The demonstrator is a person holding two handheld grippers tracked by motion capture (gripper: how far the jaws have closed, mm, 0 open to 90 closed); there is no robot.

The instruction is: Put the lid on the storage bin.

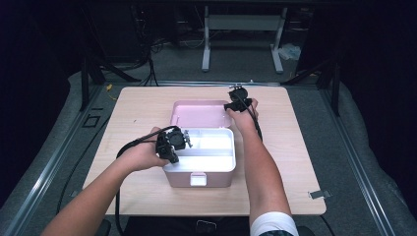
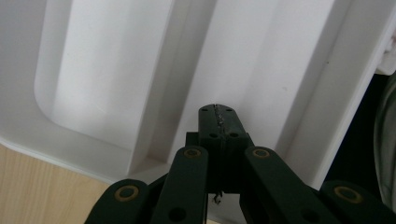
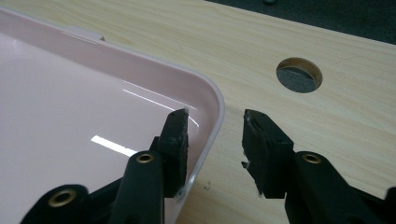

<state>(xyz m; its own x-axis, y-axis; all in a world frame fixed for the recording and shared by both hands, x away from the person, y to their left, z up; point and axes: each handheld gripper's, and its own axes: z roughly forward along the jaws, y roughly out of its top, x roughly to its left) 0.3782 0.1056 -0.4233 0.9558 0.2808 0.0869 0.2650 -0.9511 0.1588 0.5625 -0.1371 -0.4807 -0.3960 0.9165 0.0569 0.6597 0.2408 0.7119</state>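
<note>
Left gripper (image 2: pixel 218 122) pressed together over white tray (image 2: pixel 116 70) w/ nothing between; right gripper (image 3: pixel 215 128) spread, straddling pink lid (image 3: pixel 93 107) rim.

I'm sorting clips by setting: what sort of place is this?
Probably a recording studio or lab set up for filming handling tasks, not a home. A lone wooden table stands between dark curtained walls, cables trail across the grey floor, and a bare metal stand sits behind. A pink storage box lies open.

Black grippers (image 1: pixel 173 143), seemingly white sleeve (image 1: pixel 273 223)
</note>
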